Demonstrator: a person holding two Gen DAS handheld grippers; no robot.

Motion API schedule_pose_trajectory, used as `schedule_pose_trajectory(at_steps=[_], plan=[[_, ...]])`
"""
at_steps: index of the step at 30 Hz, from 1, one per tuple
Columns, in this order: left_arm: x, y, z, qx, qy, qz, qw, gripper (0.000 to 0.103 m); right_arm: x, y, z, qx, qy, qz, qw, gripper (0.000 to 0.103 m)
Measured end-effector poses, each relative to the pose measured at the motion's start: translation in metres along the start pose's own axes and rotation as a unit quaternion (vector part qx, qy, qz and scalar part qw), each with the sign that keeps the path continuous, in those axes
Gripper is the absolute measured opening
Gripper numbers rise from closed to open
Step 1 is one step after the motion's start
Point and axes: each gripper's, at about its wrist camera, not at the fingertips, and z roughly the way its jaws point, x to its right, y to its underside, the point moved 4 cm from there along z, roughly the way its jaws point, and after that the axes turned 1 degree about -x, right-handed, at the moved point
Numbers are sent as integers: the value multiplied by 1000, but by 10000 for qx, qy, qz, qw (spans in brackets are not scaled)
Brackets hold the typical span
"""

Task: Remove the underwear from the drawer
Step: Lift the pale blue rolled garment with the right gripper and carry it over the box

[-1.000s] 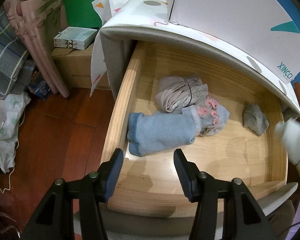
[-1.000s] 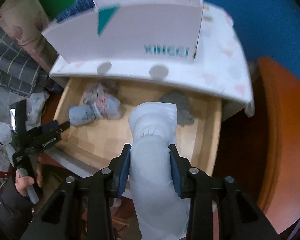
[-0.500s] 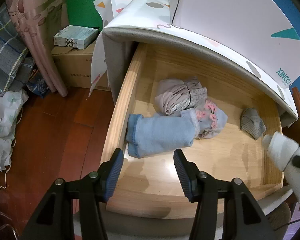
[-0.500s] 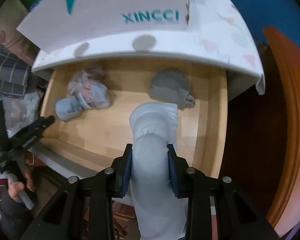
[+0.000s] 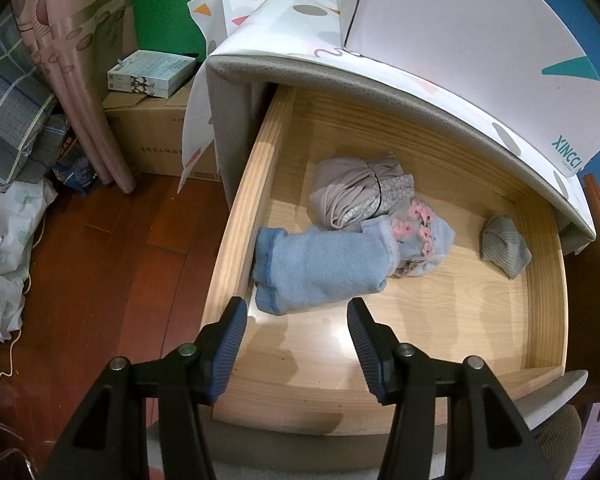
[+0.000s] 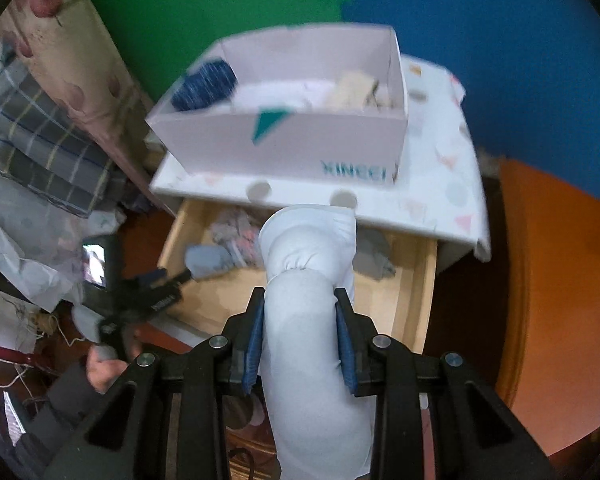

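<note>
My right gripper [image 6: 299,312] is shut on a pale blue-white rolled underwear [image 6: 308,280], held high above the open wooden drawer [image 6: 414,300]. In the left wrist view my left gripper [image 5: 296,320] hangs open over the drawer's [image 5: 240,220] front left part, with nothing between its fingers. Just beyond it lies a light blue roll [image 5: 320,268]. Behind that are a flowered blue piece [image 5: 424,236] and a beige-grey bundle [image 5: 356,192]. A small grey roll [image 5: 502,246] lies at the drawer's right. The left gripper [image 6: 160,296] also shows small in the right wrist view.
A white XINCCI box [image 6: 284,136] with folded pieces inside stands on the cabinet top [image 6: 440,200]. Left of the drawer are a cardboard carton [image 5: 156,136], fabric rolls [image 5: 76,80] and bags on the red wood floor [image 5: 100,260]. An orange-brown wooden surface [image 6: 560,280] is at the right.
My right gripper rose with the pale roll, so the white box's inside now shows. The roll has left the left wrist view. My left gripper has stayed where it was.
</note>
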Motion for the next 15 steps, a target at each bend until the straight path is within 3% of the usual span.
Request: schedule_pose_trajectory(at_steps=[8, 15], plan=[[1, 1, -2, 38, -25, 18, 10000, 53, -2, -70, -36, 602, 44, 26, 9982, 30], [0, 0, -3, 48, 7, 29, 10000, 53, 11, -156, -4, 755, 327, 177, 9964, 30]])
